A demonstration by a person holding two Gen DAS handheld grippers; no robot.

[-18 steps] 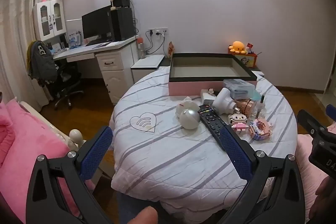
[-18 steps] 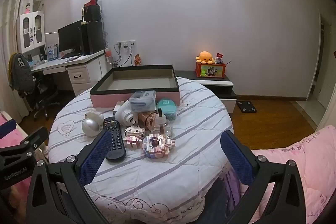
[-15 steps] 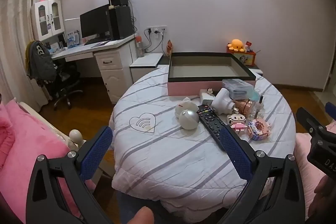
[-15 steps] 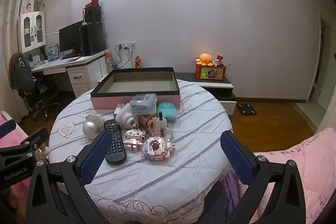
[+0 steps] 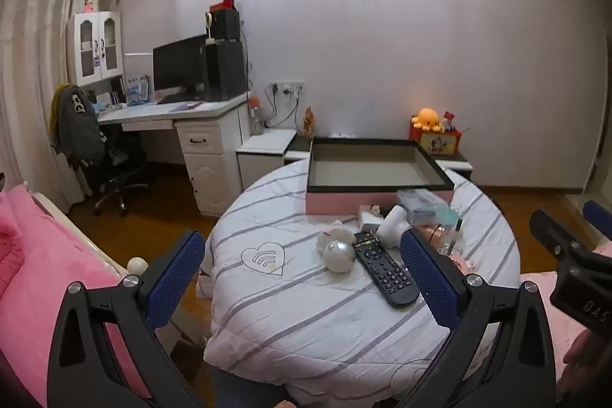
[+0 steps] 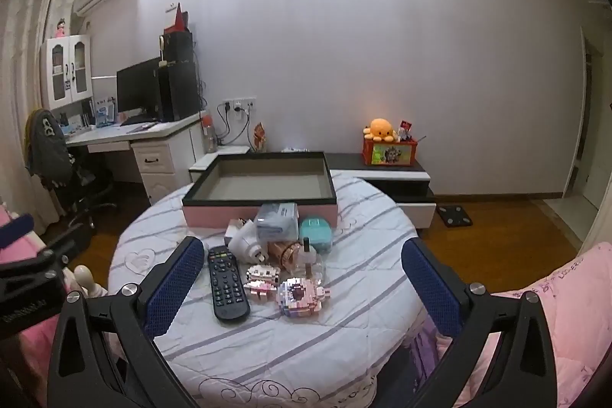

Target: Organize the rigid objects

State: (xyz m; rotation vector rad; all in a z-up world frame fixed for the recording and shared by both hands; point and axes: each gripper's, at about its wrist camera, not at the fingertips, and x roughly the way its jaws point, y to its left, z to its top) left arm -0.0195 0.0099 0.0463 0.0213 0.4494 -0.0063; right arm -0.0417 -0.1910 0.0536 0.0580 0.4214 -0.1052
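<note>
Compared w/ the frames half a second ago, both cameras are sitting a bit closer to the round table with the striped white cloth (image 5: 290,324), and the items are looking larger. Both grippers are approaching; nothing is picked yet, so the task is only starting, I think.

In the left wrist view, the left gripper (image 5: 302,278) is open wide, nothing btw its blue pads. The silver-white ball-shaped toy (image 5: 338,255) is lying right of centre, just beside the long black remote control (image 5: 384,270); both are ahead of the claw, closer to its right finger. The empty pink box with black rim (image 5: 376,184) is standing behind them, upper centre.

In the right wrist view, the right gripper (image 6: 304,283) is also open and empty. The remote (image 6: 226,283) is near its left finger. The two pink brick-built figures (image 6: 285,287) are lying about in the middle btw the fingers, a little ahead, at lower centre. Behind them are crowding a white plug-like device (image 6: 246,243), a clear plastic case (image 6: 277,218) and a mint round case (image 6: 314,230), all in front of the box (image 6: 260,197).
</note>
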